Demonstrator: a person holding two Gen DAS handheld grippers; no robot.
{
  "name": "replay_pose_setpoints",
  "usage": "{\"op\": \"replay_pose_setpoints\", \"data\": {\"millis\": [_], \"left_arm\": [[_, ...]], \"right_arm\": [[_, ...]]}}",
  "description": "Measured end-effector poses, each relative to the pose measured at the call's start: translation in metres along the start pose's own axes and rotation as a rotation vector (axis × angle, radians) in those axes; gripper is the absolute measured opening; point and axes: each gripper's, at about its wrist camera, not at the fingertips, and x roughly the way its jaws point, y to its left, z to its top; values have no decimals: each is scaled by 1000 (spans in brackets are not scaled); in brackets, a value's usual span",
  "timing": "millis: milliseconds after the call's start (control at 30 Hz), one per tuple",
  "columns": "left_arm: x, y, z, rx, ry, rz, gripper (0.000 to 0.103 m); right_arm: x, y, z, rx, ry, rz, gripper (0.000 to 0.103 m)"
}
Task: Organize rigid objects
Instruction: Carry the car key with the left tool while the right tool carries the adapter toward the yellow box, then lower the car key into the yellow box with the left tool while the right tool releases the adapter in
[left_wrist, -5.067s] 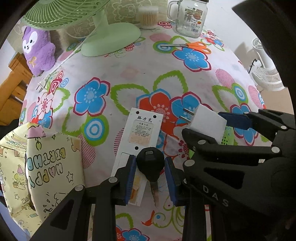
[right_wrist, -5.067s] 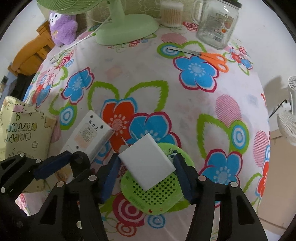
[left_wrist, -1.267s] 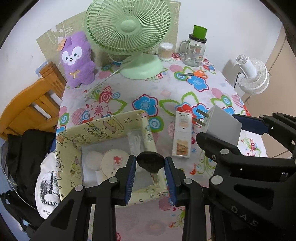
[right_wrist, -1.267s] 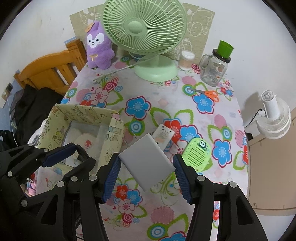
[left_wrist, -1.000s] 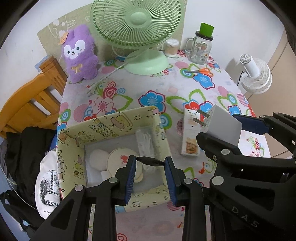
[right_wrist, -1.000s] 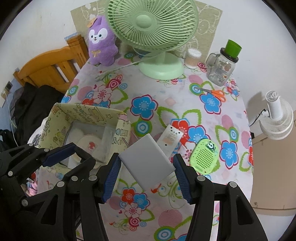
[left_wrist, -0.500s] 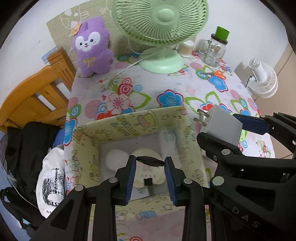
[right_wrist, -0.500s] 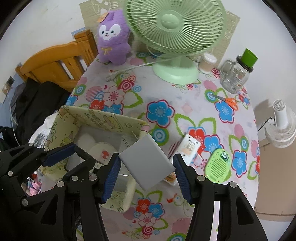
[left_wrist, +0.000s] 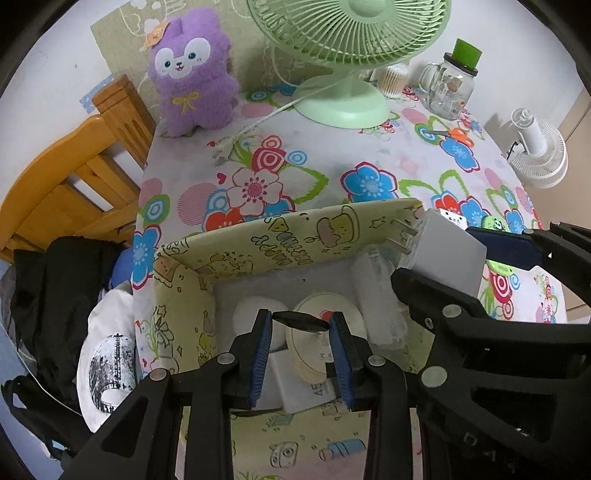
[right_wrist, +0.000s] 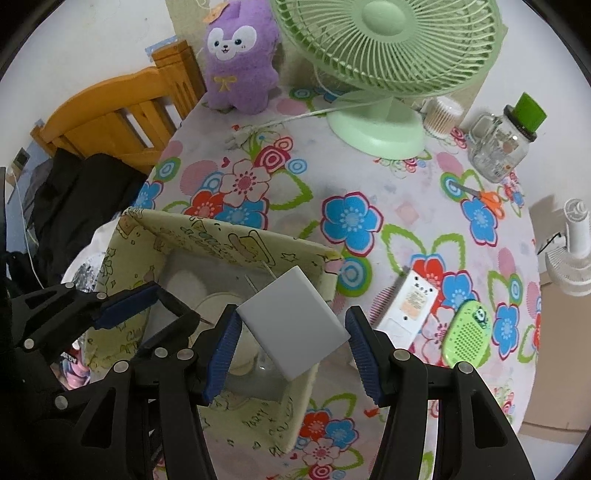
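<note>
Two grippers, each gripping one item. Left gripper: fingers narrowed onto a black key, head pinched between the blue pads, held over the open yellow box. Right gripper: fingers clamped on a white plug adapter, tilted, two prongs pointing toward the box's far wall, body over the box's right corner. Inside the box: one round cream disc, one white round pad, one white card, some clear wrapping at the right wall. On the flowered counter beside the box: one white remote, one green perforated gadget. Farther back: one orange-handled scissors, one glass jar, one green fan, one purple plush.
</note>
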Motion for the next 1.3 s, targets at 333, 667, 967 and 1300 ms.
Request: {"op": "replay_pose_setpoints", "data": {"millis": [333,667,967,1300], "left_arm": [[13,11,5,-15,37,18,76],[17,16,1,-7,54,42,86],[6,12,-6,1,35,38,91],[-9,-10,-17,44,6,32,92]], "right_arm": [[13,11,13,-40,-4,-1,62],[28,18,14,-27,15,60,72],[12,20,7,-39,-16,36,86],[-9,4,-16,-10,-40,3,87]]}}
